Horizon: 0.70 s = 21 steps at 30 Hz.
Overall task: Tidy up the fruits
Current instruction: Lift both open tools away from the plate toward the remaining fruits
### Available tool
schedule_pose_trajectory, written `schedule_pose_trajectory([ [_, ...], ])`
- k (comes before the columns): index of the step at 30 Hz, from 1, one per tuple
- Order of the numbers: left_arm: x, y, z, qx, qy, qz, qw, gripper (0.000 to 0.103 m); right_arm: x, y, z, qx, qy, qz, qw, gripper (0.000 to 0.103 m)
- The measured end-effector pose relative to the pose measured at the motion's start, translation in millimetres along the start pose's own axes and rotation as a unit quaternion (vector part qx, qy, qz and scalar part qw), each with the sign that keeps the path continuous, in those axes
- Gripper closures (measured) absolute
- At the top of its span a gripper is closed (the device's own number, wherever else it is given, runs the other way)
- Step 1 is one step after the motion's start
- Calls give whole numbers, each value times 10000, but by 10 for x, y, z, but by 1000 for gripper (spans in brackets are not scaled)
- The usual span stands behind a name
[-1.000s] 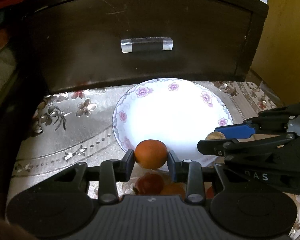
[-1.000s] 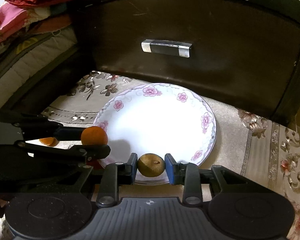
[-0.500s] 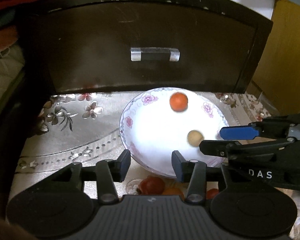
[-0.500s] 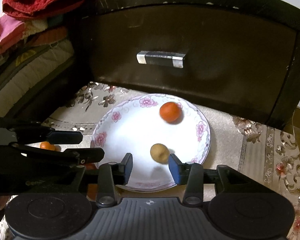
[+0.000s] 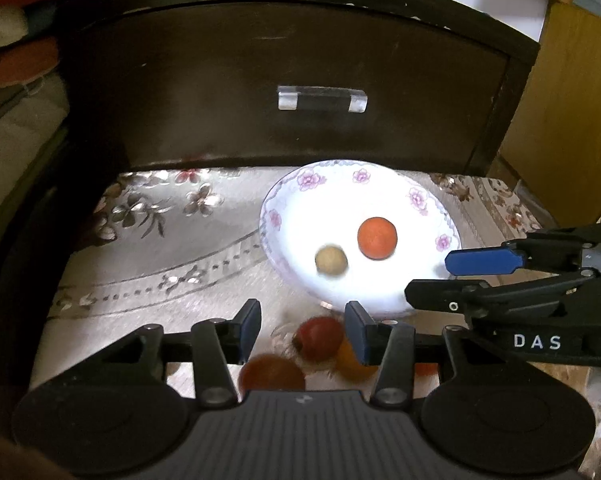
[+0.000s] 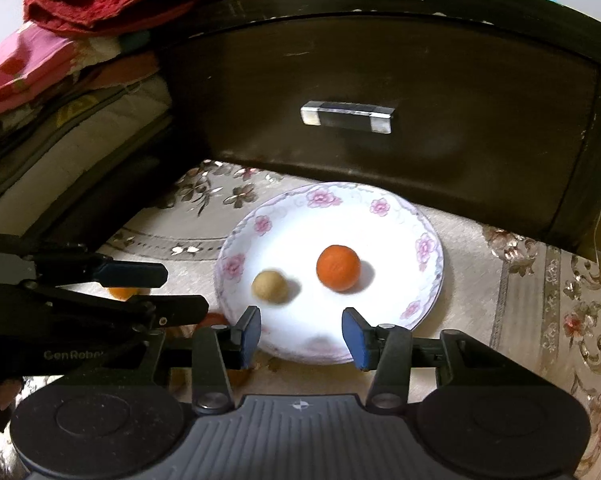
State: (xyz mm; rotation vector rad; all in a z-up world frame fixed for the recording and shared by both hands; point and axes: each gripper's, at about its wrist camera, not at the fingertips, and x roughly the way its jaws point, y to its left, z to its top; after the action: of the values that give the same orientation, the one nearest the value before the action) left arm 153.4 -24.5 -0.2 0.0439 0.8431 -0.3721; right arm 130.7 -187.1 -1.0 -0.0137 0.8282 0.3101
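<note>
The right gripper carries the letters "DAS" on its side in the left wrist view; the left gripper shows "GenRobo", its last letters cut off behind the right one's frame. Both stand with jaws apart and nothing between them.

On the plate, an orange lies beside a smaller tan fruit, the two apart; the tan one is blurred and its kind is hard to tell. The plate sits on a flowered cloth just in front of a dark drawer with a metal handle.

Near the plate's front edge, more fruit lies under the left gripper's fingers, red and orange, blurred and partly hidden, so their number is unclear.
</note>
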Motion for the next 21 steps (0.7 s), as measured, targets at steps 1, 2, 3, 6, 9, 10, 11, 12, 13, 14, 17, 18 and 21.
schedule_pose_trajectory([
  [1,-27,25,-34,-14,11,9,10000,52,-10,22,-18,-11,16,8,10000,59],
  [2,-53,48,-67,-30,16,15,10000,52,-19,39,-33,-14,28,16,10000,58],
  [3,-78,70,-98,-42,20,18,10000,52,-32,56,-51,-20,42,27,10000,57],
  [6,-143,134,-198,-54,48,26,10000,52,-68,113,-98,-69,74,59,9999,56],
  [9,-200,184,-304,-81,87,1,9999,52,-104,155,-160,-116,111,85,9998,56],
  [10,-214,192,-344,-94,125,-27,9999,52,-116,166,-188,-138,122,80,9998,56],
  [11,-224,188,-376,-89,165,-54,9998,52,-127,179,-222,-178,137,69,9997,55],
  [12,-227,173,-403,-66,208,-79,9997,52,-135,187,-255,-214,149,51,9996,55],
  [13,-232,148,-429,-23,250,-112,9996,52,-135,193,-286,-259,168,40,9995,55],
  [14,-236,117,-448,13,267,-150,9995,52,-130,196,-313,-300,197,34,9994,55],
  [17,-233,11,-478,119,298,-293,9991,52,-90,195,-366,-352,305,16,9989,55],
  [18,-222,-20,-488,145,317,-323,9989,52,-76,189,-375,-368,327,17,9988,55],
  [21,-168,-81,-540,180,426,-393,9982,52,-47,173,-402,-400,368,1,9985,55],
])
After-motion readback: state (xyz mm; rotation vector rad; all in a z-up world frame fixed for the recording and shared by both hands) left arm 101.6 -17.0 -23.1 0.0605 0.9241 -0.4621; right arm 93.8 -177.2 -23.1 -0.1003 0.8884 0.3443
